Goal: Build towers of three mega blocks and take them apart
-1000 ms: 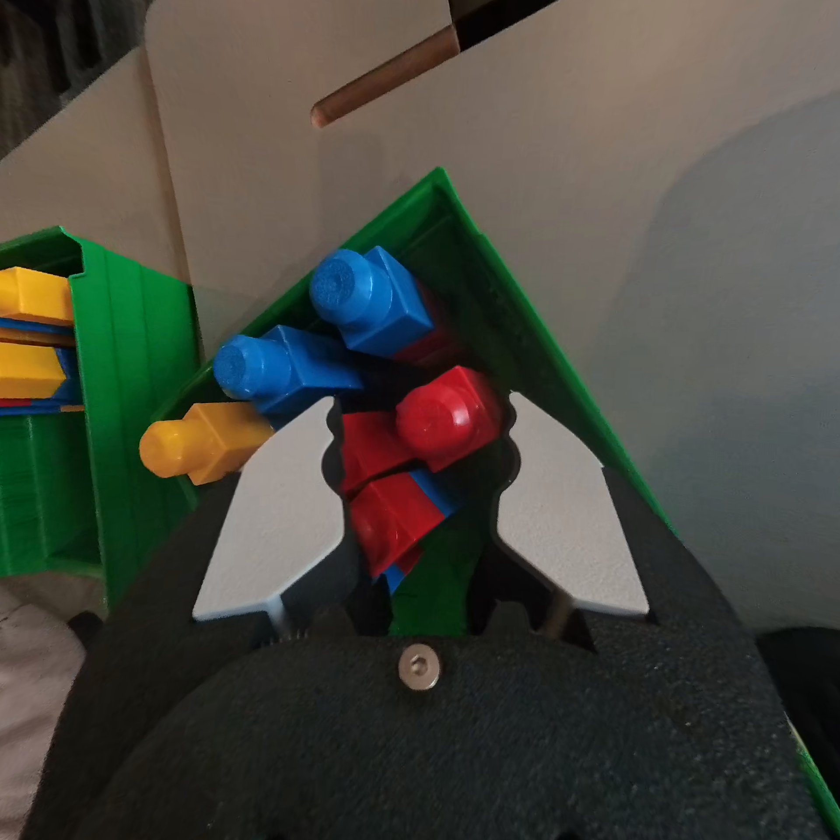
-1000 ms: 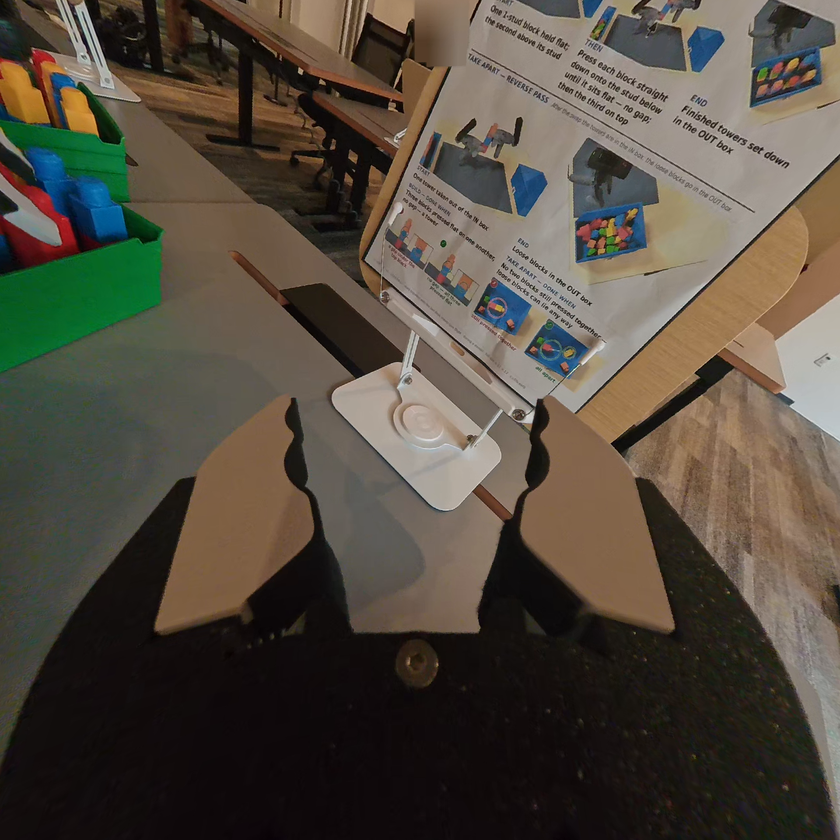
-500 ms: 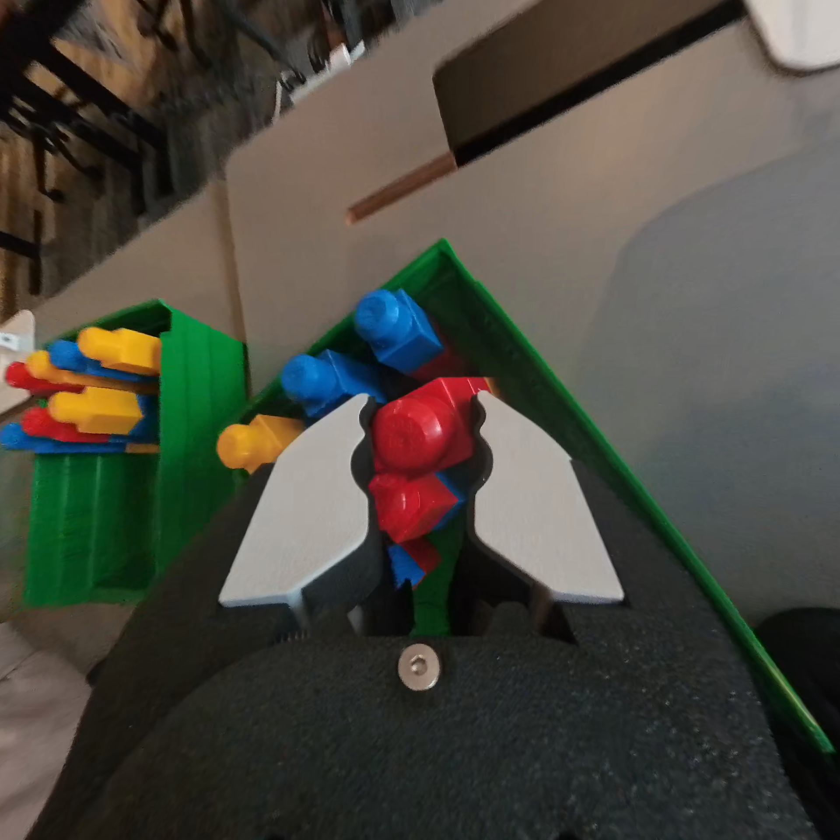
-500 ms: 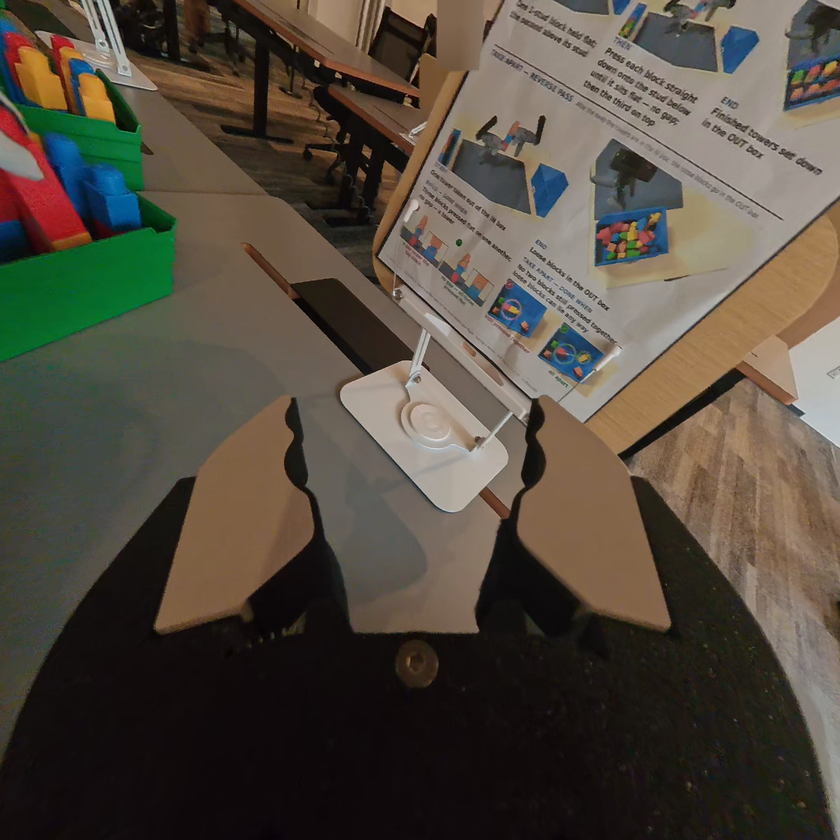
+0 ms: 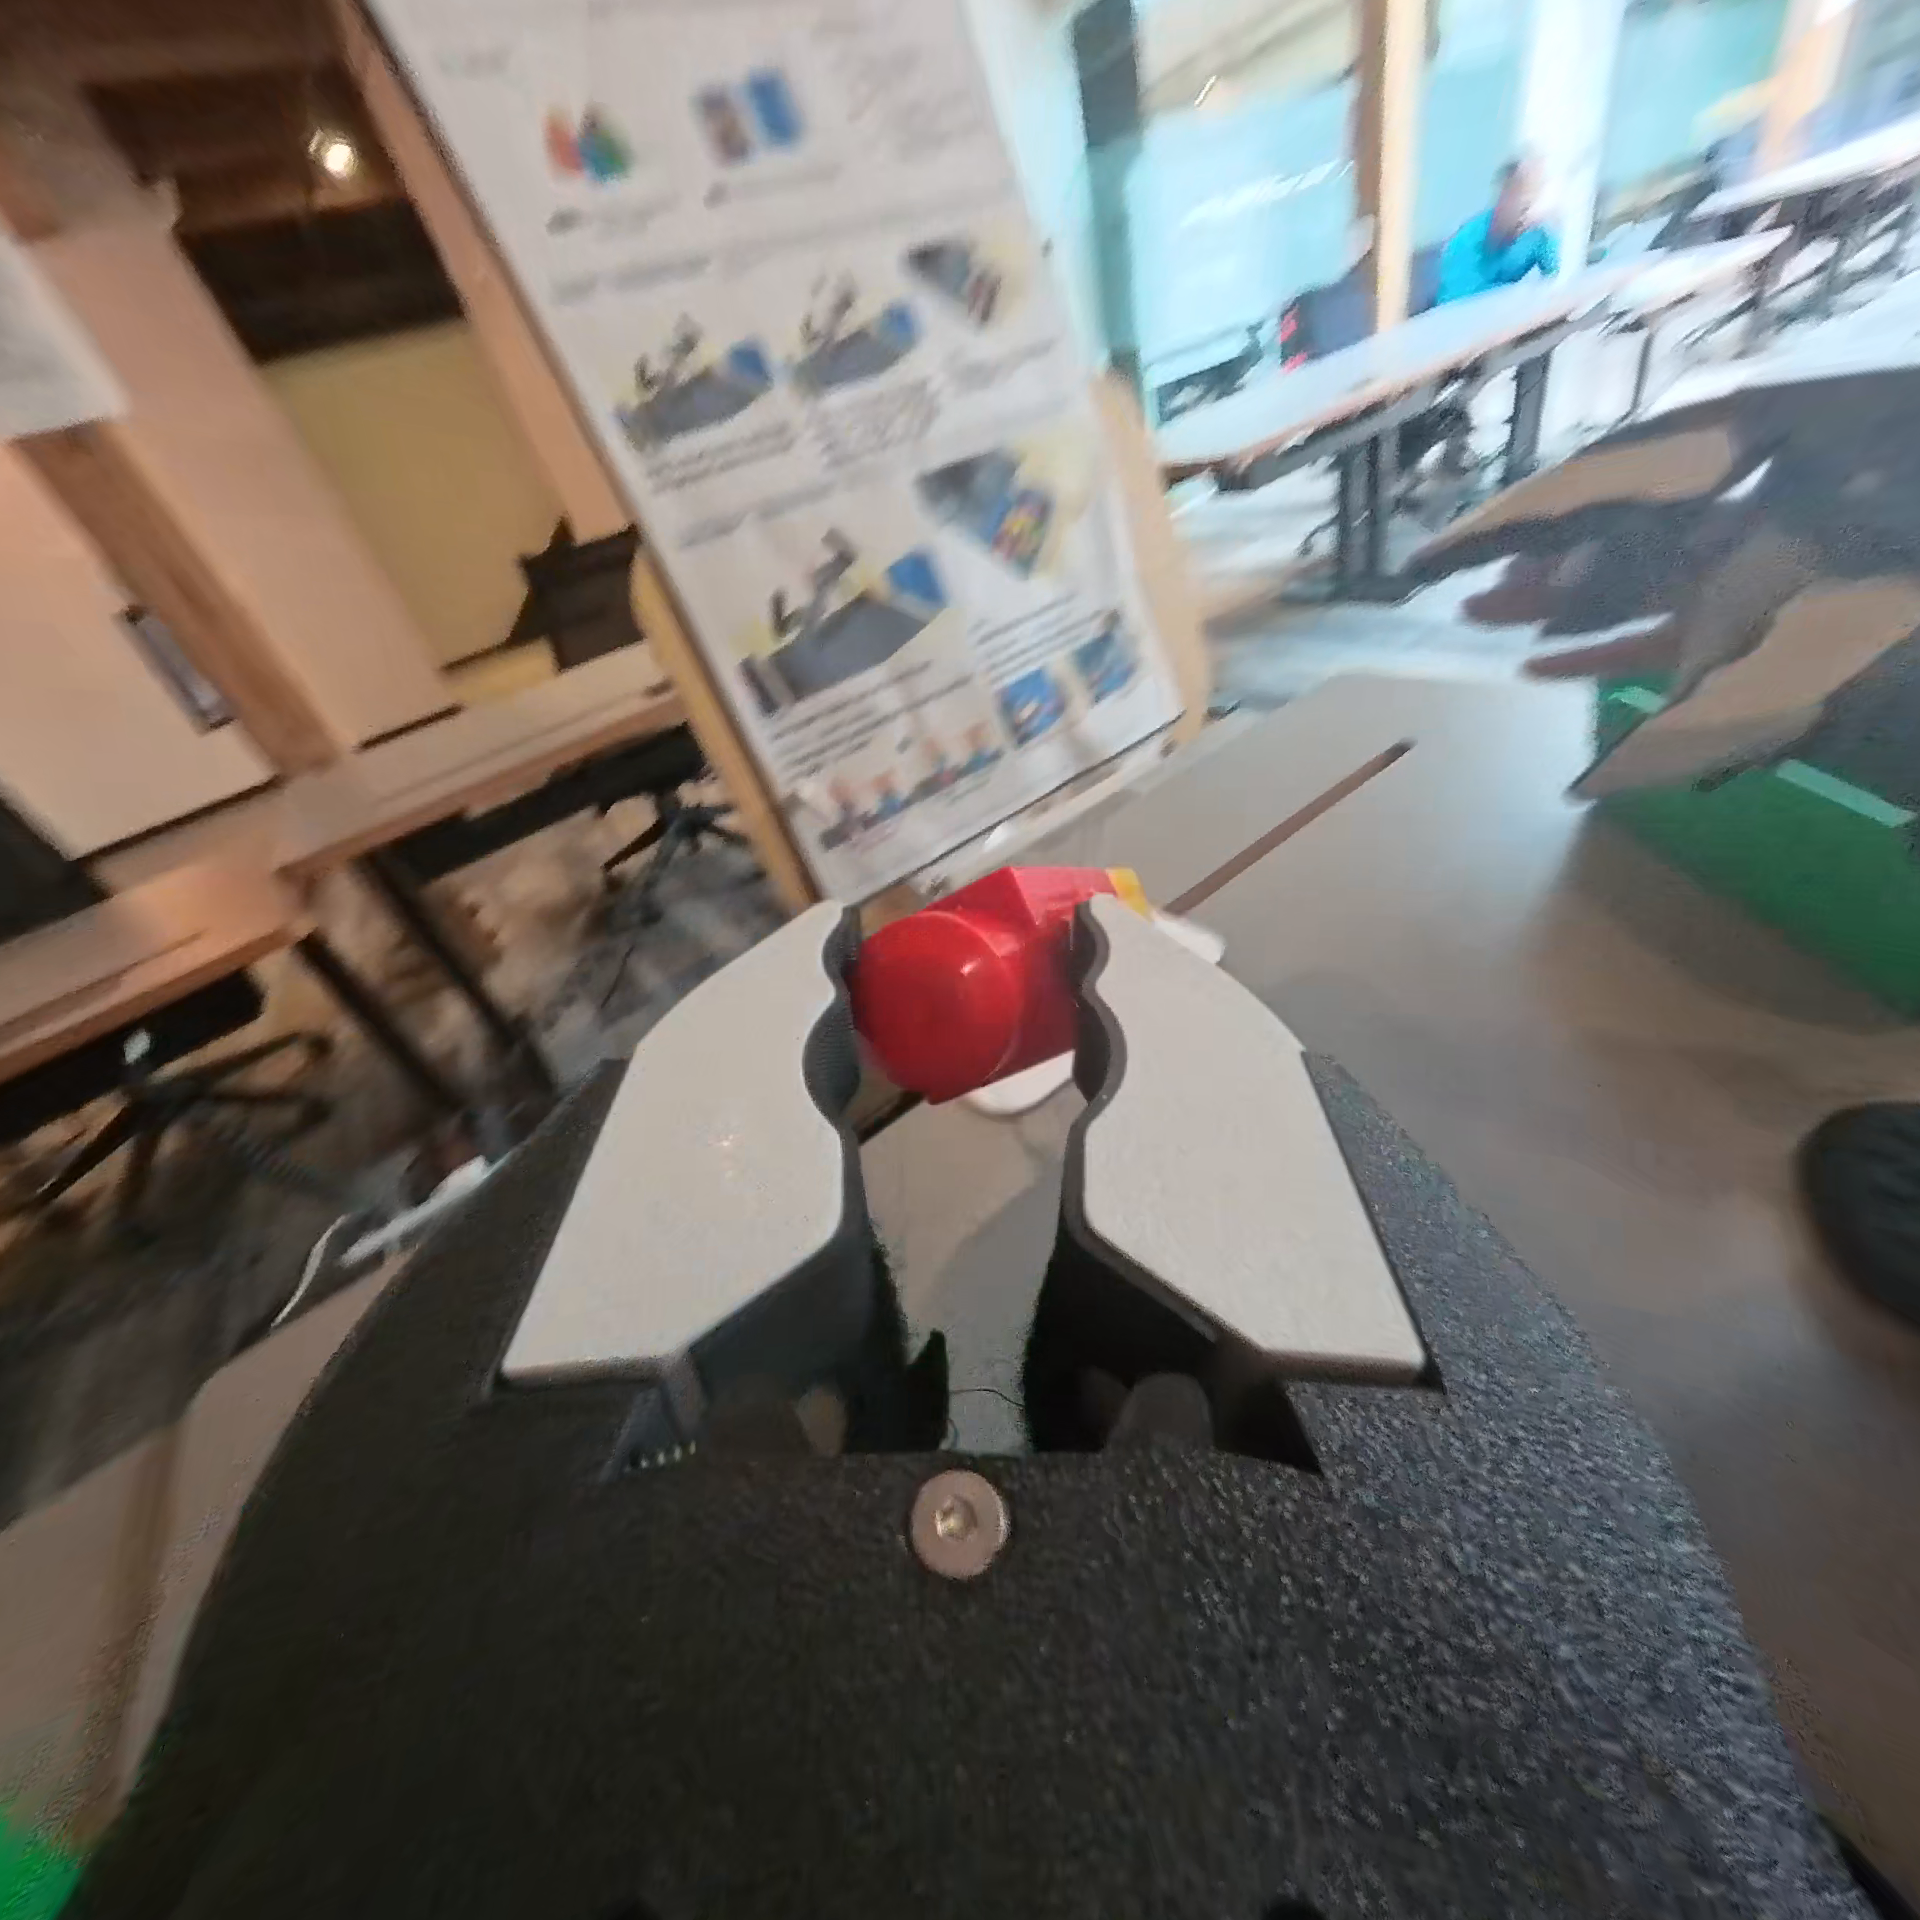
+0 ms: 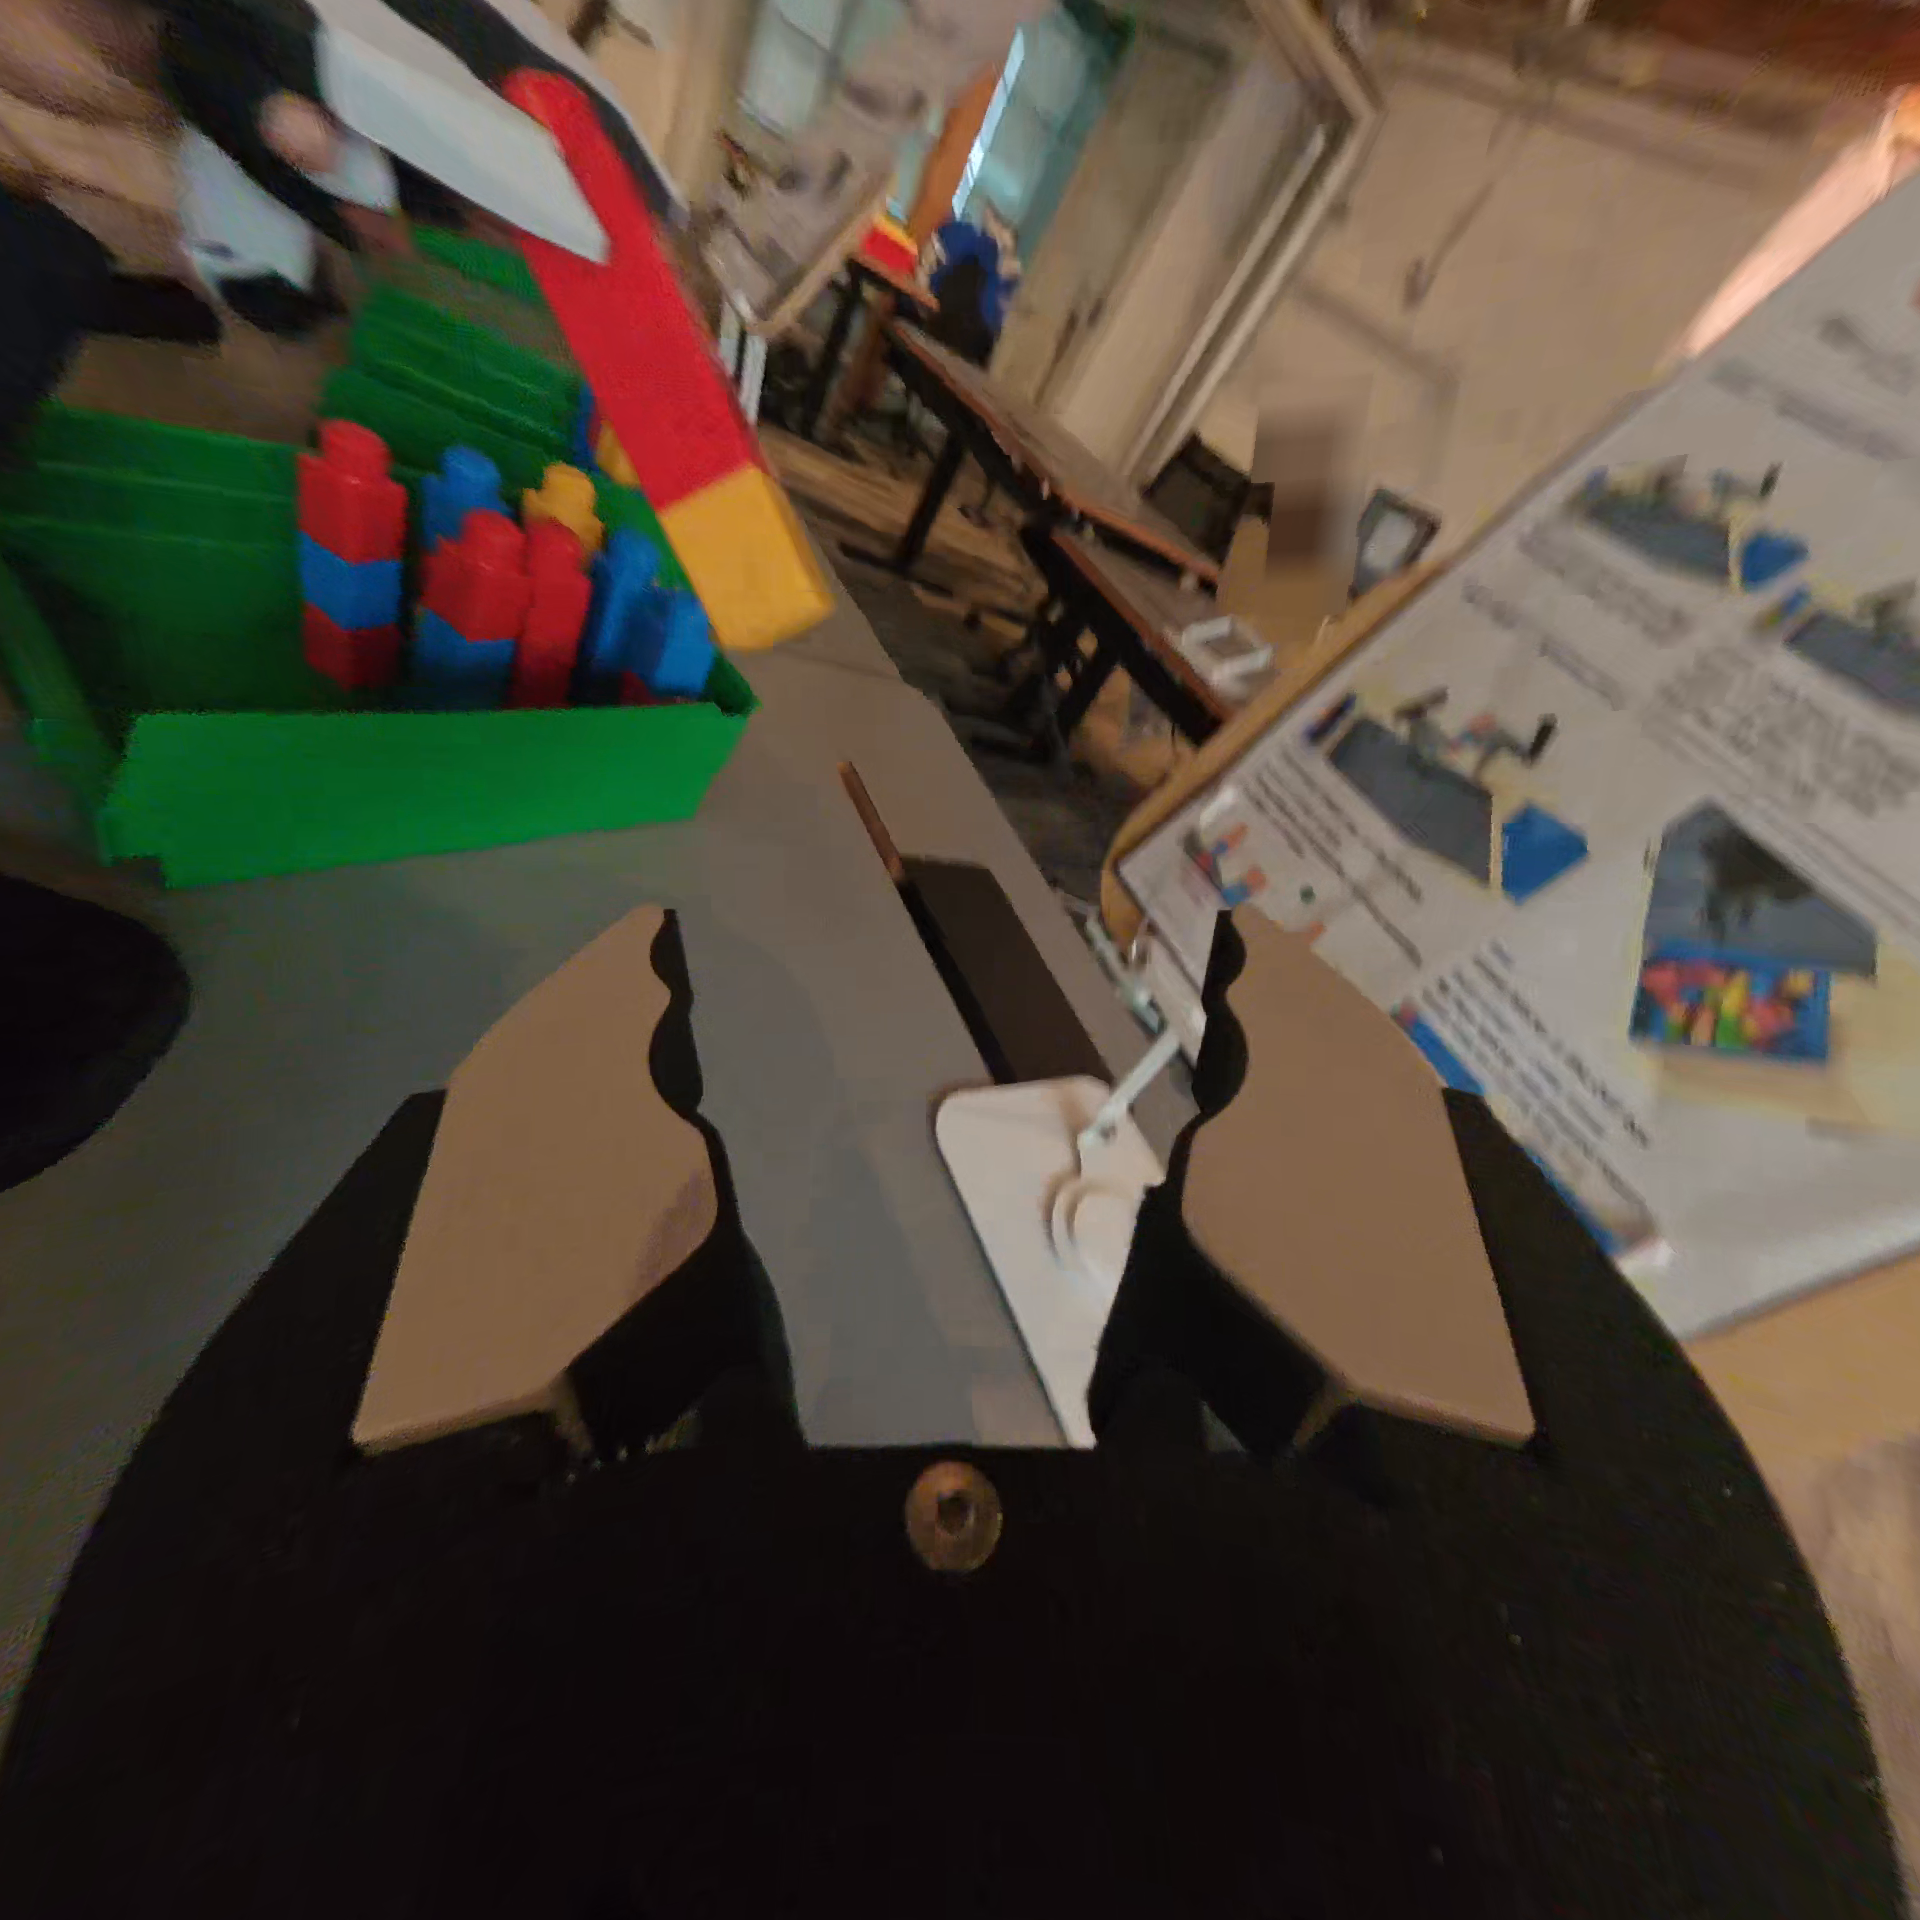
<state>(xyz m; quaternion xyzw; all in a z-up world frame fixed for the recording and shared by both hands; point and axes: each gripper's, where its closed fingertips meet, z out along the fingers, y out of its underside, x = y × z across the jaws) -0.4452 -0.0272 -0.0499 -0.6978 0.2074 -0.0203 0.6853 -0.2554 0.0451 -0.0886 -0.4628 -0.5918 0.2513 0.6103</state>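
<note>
My left gripper [image 5: 961,925] is shut on the red stud end of a tower [image 5: 956,1013] of mega blocks and holds it in the air over the grey table [image 5: 1455,1039]. In the right wrist view the same tower [image 6: 644,322] hangs tilted at the upper left, red along its length with a yellow block [image 6: 743,561] at its low end, above the green bin [image 6: 416,779]. Several red, blue and yellow towers [image 6: 468,582] stand in that bin. My right gripper [image 6: 945,935] is open and empty, low over the table.
A second green bin [image 6: 447,353] stands behind the first. An instruction board [image 6: 1558,935] on a white stand base [image 6: 1029,1174] leans at the right. A dark slot [image 6: 977,956] cuts the tabletop. A dark round object [image 6: 62,1018] lies at the left. One gripper's finger ends stand about 20 cm off the other's.
My left gripper closed on the red-topped tower in the green bin, lifted it out and swung it away over the table. My right gripper stayed open and turned left toward the bins.
</note>
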